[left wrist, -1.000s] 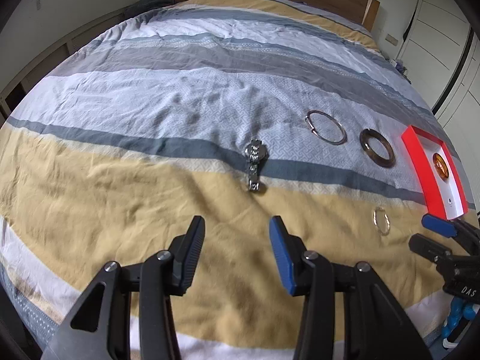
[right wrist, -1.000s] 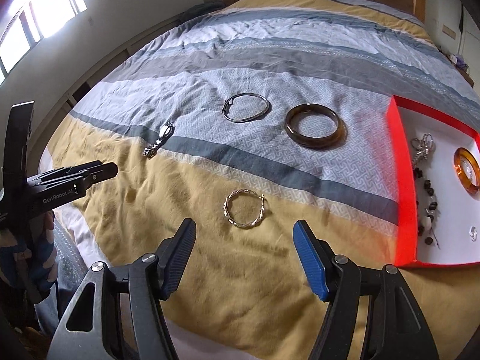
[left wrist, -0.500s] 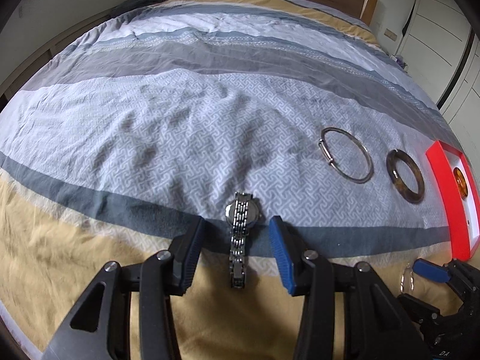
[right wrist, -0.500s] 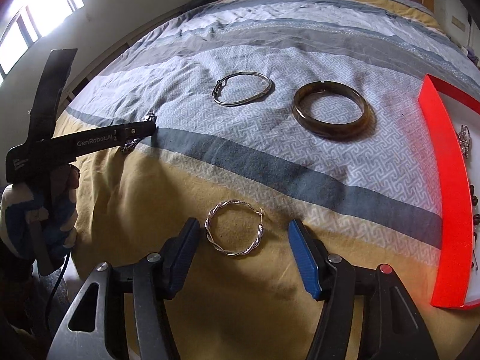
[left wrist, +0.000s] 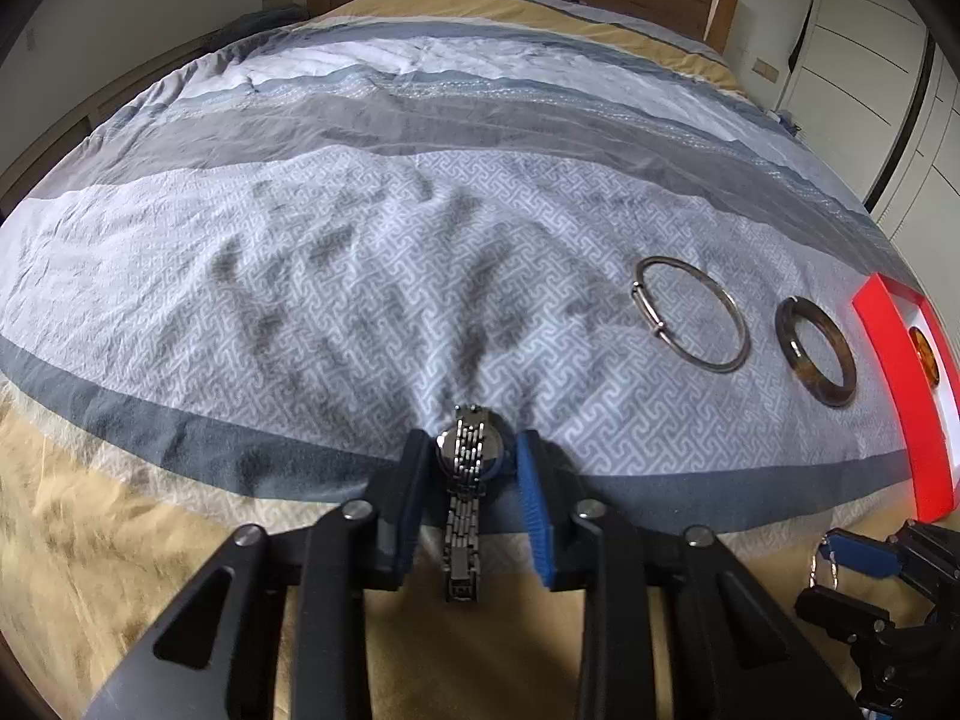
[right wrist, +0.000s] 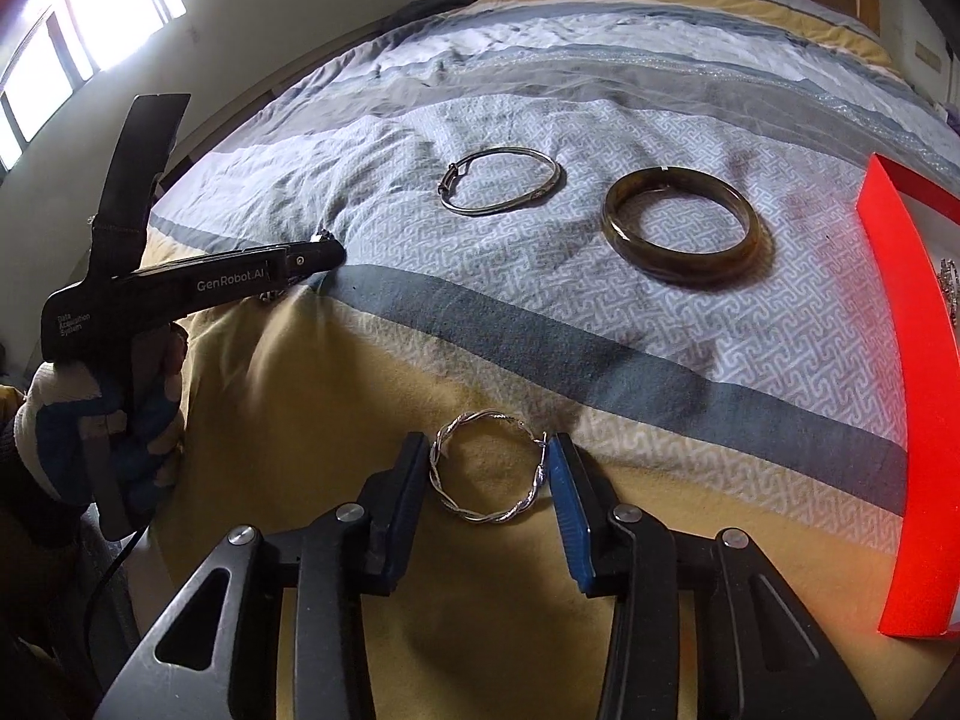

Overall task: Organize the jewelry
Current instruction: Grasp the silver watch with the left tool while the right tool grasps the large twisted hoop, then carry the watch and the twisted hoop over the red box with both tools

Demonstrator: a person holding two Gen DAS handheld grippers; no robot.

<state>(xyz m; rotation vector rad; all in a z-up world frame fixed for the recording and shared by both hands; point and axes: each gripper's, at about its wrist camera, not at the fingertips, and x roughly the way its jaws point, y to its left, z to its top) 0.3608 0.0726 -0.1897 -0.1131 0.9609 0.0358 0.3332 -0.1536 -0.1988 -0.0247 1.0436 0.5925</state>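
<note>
Both tools are being closed at once on separate pieces lying on the bed [left wrist: 420,252]. A second ago the left tool [left wrist: 471,450] was being held well short of the watch [left wrist: 467,468]; now it is being set astride it, its jaws having just been narrowing, and the pads are being pressed against the sides of the round case, the strap trailing back between the fingers. The right tool [right wrist: 487,468] has likewise been lowered, and its jaws have just been closing around the twisted silver hoop [right wrist: 489,471], whose two sides are being touched by the pads. Both pieces are being gripped but not yet lifted off the cover, so two pick-ups are judged to be under way.

Farther back, a thin metal bangle [right wrist: 501,189] and a brown bangle [right wrist: 681,231] are being left untouched. The red tray [right wrist: 900,396] is waiting at the right, nothing standing between it and the tools.
</note>
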